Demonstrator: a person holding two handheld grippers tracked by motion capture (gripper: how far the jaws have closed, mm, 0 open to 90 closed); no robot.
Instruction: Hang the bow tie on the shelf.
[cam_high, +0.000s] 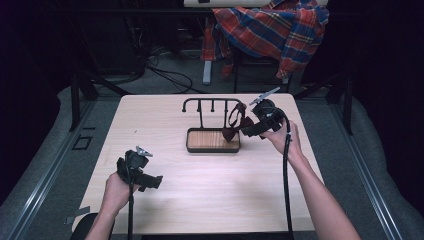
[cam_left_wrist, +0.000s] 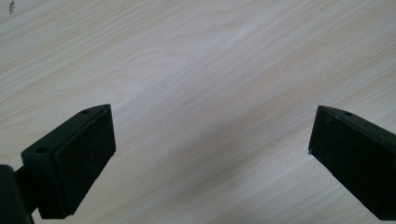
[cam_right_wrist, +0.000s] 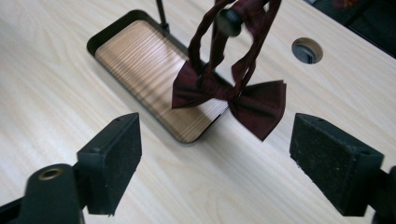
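A dark red bow tie (cam_high: 232, 132) hangs by its strap loop from the right end of a black hook stand (cam_high: 210, 101), over the stand's wooden tray base (cam_high: 206, 140). My right gripper (cam_high: 250, 129) is just right of the bow, open, its jaws not touching it. In the right gripper view the bow tie (cam_right_wrist: 229, 95) dangles from a black peg (cam_right_wrist: 229, 21) beyond the open right gripper (cam_right_wrist: 215, 123), above the tray's (cam_right_wrist: 140, 51) near corner. My left gripper (cam_high: 152, 182) rests low at the table's front left, open over bare wood (cam_left_wrist: 212, 116).
A plaid shirt (cam_high: 270, 30) is draped over a chair behind the table. A round hole (cam_right_wrist: 307, 50) pierces the tabletop beyond the stand. Cables lie on the floor at the back. Bare light wood (cam_high: 210, 195) lies in front of the tray.
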